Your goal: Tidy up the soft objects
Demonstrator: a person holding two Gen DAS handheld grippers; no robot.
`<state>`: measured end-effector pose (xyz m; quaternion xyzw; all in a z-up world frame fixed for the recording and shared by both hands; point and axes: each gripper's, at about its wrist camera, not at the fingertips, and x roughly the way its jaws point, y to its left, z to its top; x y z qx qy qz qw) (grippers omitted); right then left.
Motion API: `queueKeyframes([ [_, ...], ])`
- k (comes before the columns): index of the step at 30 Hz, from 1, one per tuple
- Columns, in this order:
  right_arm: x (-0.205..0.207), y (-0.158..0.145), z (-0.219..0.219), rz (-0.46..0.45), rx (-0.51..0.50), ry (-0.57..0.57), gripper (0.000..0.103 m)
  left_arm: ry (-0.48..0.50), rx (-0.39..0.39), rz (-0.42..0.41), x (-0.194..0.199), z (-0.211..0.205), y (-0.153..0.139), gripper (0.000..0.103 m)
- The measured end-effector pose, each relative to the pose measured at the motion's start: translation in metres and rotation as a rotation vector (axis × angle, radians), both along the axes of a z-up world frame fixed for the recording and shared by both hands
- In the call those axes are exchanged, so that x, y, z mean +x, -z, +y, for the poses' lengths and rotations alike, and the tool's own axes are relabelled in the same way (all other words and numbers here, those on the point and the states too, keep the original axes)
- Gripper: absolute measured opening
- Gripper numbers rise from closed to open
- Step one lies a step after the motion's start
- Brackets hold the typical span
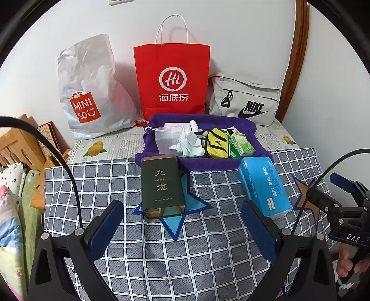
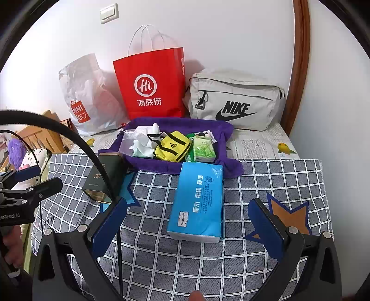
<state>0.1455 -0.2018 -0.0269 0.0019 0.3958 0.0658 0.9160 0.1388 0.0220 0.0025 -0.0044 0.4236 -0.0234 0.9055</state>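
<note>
My right hand-held gripper (image 2: pixel 187 228), jaws apart and empty, frames the blue tissue pack (image 2: pixel 197 201) at frame centre; my left hand-held gripper (image 1: pixel 182 222), likewise apart, faces the green tin (image 1: pixel 161 185). Risk: squeezing crushes the soft pack.

This was a home, and by the look of it a bedroom corner. The work surface was a soft platform draped in a grey checked cloth with white grid lines (image 1: pixel 208 254), laid over a newspaper-print sheet with yellow parrots (image 1: pixel 104 145). Against the plain white wall leaned a red paper shopping bag with white handles (image 1: pixel 172 78), a crinkled white plastic store bag (image 1: pixel 87 88) and a pale grey zipped fabric pouch (image 2: pixel 235 99). A cream wall light switch (image 2: pixel 109 12) sat above them. Off to the left, patterned floral bedding (image 1: pixel 11 208) lay beside a pale wooden slatted frame (image 1: pixel 16 145). A curved brown wooden trim (image 2: pixel 300 58) ran up the wall.
</note>
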Motion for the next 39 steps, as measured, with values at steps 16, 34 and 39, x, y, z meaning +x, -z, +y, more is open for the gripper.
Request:
queueKeyframes([
  [16,-0.0008,-0.0007,0.0007,-0.002,0.0,-0.002,0.103,-0.001,-0.002,0.0,-0.0006,0.001,-0.0003,0.102],
  [34,-0.0004,-0.0009,0.0022,-0.001,-0.001,-0.002,0.103,-0.003,-0.008,-0.002,-0.0003,0.0022,0.0,0.102],
  [39,-0.0008,-0.0005,0.0039,-0.002,-0.005,-0.002,0.103,-0.003,-0.008,-0.002,-0.0001,0.0023,0.0001,0.102],
])
